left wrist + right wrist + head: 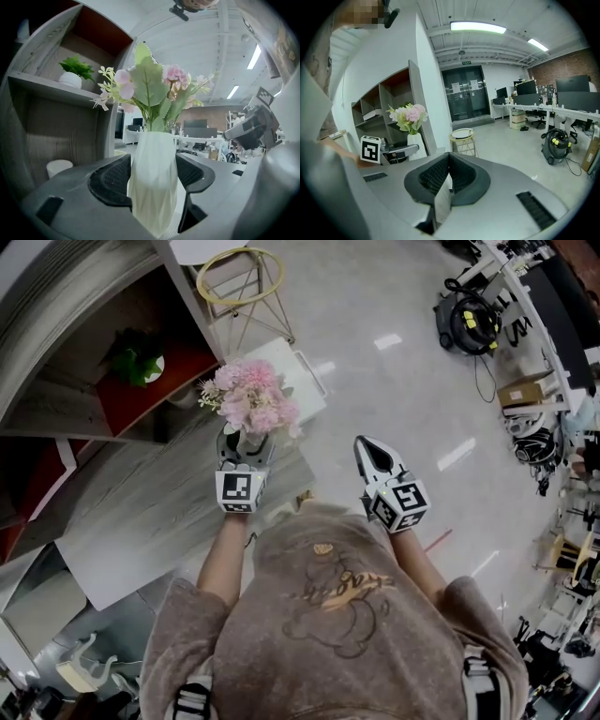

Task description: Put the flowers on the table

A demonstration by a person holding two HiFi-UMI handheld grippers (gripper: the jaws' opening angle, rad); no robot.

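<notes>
Open-plan office, glossy grey floor [394, 381], desks [562, 110] on the far side. Shelving unit [84, 352] is on the person's left, with a small potted plant [137, 358] on a red-backed shelf. Grey wood-grain table [131, 512] sits just in front of it.

Left gripper [246, 451]: jaws spread wide and clamped on the white faceted vase [154, 183], pads pressing both flanks around mid-body. Vase is upright, with pink flowers [253, 397] and green leaves standing out of the top. In the head view the vase hangs over the table's far side, near the shelving unit. Can't tell whether the base touches the top. The left gripper view shows only room behind the vase and no surface under it, so I read it as carried in the air.

Right gripper [372, 456]: jaws pressed together, nothing between them, held out over bare floor to the right of the table. Not involved.

Status, my read:
- Pickup is done.
- Transport is about done, with the load above or at the table.
- Placement is not yet done and the grip is on.

Left to do:
- Lower until the base sits flat on the wood-grain top, clear of the edge.
- Open the jaws and back off without tipping the vase.
</notes>
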